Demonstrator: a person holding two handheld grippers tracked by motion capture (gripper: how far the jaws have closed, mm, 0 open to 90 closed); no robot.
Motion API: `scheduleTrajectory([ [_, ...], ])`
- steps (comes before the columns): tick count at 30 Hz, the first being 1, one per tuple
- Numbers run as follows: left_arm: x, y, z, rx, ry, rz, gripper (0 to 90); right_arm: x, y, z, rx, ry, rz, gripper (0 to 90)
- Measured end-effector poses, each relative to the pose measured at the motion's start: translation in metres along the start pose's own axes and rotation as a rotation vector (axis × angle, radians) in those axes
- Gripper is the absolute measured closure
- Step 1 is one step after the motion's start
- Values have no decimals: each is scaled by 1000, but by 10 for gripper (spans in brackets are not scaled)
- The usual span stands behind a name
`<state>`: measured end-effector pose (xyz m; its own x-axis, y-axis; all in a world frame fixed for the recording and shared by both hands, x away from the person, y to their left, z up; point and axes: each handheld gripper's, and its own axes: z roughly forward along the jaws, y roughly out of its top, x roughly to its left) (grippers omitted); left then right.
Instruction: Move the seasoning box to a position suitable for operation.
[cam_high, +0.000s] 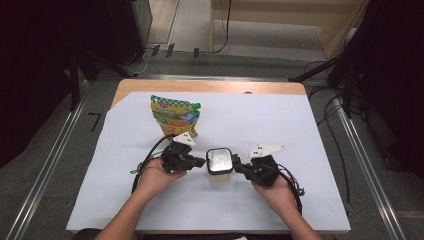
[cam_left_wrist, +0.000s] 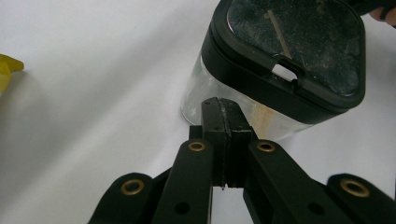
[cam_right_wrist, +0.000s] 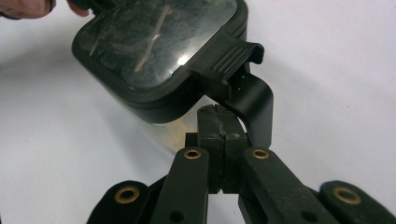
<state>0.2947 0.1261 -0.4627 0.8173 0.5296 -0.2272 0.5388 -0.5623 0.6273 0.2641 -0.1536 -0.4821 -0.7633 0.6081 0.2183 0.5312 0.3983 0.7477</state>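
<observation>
A clear container (cam_high: 219, 165) with a black-rimmed lid stands in the middle of the white sheet, between my two grippers. My left gripper (cam_high: 202, 161) is shut, its tips right against the container's left side. In the left gripper view, the shut left gripper (cam_left_wrist: 223, 105) meets the clear wall (cam_left_wrist: 201, 91) just under the lid (cam_left_wrist: 299, 42). My right gripper (cam_high: 236, 166) is shut too, at the container's right side. In the right gripper view, the right gripper (cam_right_wrist: 217, 112) sits under the lid's ribbed latch (cam_right_wrist: 231, 58), beside a black clip (cam_right_wrist: 254, 105).
A yellow-green printed pouch (cam_high: 175, 115) stands behind my left gripper. The white sheet (cam_high: 280, 120) covers most of the wooden table (cam_high: 200, 86). Cables trail from both grippers toward the front edge.
</observation>
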Motion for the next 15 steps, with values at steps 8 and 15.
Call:
scheduleTrajectory([
  [8,6,0,-2,-17,-27,0,866,2,1,-2,9,15,-11,900],
  [15,7,-2,-13,-49,-38,19,726,1,2,-12,9,19,-8,900],
])
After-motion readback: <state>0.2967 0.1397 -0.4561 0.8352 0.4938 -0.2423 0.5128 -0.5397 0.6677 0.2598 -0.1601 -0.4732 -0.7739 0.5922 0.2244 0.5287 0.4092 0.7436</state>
